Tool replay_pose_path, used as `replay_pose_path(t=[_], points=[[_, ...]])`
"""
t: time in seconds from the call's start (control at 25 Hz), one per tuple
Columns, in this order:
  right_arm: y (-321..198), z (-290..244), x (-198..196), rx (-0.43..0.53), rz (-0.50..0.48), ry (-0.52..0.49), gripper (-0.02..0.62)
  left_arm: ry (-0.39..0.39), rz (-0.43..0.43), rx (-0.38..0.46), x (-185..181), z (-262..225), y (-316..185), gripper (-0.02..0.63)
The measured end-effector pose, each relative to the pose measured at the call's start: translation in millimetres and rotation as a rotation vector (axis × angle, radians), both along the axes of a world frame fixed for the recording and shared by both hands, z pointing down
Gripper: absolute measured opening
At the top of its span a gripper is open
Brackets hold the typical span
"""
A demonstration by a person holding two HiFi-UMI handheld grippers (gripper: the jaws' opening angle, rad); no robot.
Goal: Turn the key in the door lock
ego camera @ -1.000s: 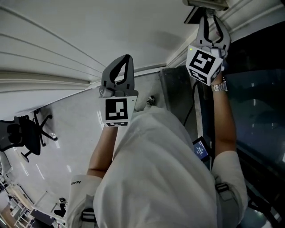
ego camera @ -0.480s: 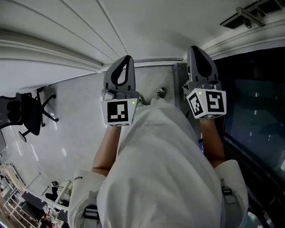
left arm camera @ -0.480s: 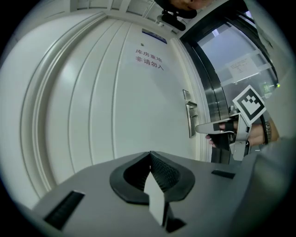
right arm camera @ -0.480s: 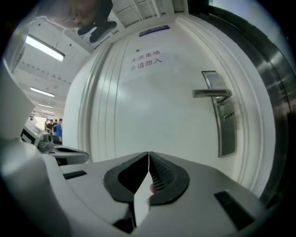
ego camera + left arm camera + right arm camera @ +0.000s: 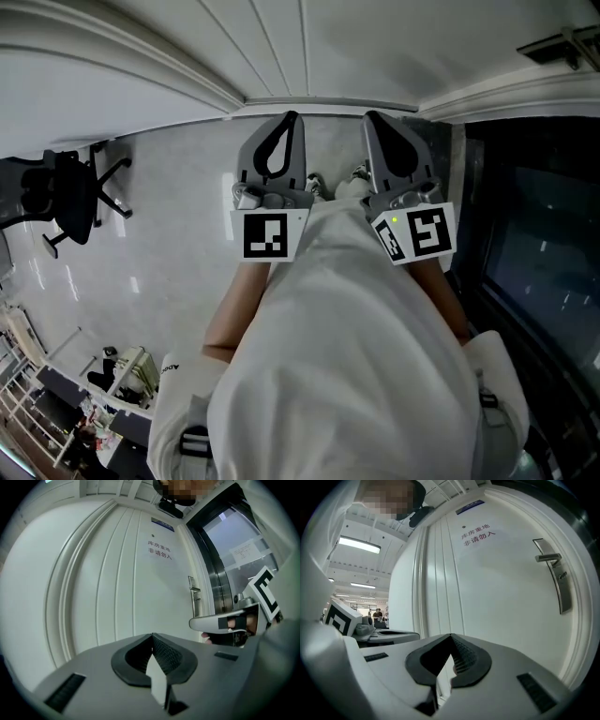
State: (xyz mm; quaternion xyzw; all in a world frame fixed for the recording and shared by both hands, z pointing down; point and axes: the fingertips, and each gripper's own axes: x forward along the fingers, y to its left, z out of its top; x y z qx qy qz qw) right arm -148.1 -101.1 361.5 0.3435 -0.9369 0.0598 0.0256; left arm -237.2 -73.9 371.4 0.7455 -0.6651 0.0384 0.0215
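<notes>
- Since a second ago the right gripper [image 5: 371, 118] has come down from the fixture high at the right of the head view. It now sits level beside the left gripper [image 5: 292, 117], near it but apart.
- Its jaws stood apart then. They have just been closing and now meet tip to tip with nothing between them.
- The left gripper has shifted toward the right of the head view. Its jaws are together as well and hold nothing.
- Red characters [image 5: 477, 532] on the door [image 5: 501, 620] read 库房重地 over 非请勿入. The small blue plate [image 5: 469, 506] above them is too small to read.
- The door is white and smooth, with raised vertical mouldings.
- The lock plate [image 5: 564, 592] is a narrow brushed-metal strip near the door's right edge, with a lever handle [image 5: 547, 558] at its top. It is well ahead of both grippers, and the key is too small to make out.
- The grippers are matte grey, with curved black ribbed pads [image 5: 164, 653] and a black-and-white marker cube [image 5: 265, 234] on each.
- Dark glass [image 5: 534, 262] flanks the door, over a glossy pale floor [image 5: 178, 281].
</notes>
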Motion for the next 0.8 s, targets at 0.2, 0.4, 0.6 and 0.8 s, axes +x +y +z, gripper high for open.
replay_pose_path(t=[0.2, 0.4, 0.6, 0.8], points=[[21, 9, -20, -0.008, 0.018, 0.060, 0.003, 0.012, 0.014, -0.011, -12, 3, 18, 0.010], [17, 15, -11, -0.033, 0.088, 0.098, 0.003, 0.035, 0.059, -0.016, -8, 6, 17, 0.011], [7, 25, 9, -0.058, 0.159, 0.141, 0.003, 0.057, 0.109, -0.028, 6, 15, 6, 0.009], [2, 31, 27, -0.078, 0.207, 0.160, 0.003, 0.068, 0.151, -0.044, 17, 22, -8, 0.009]])
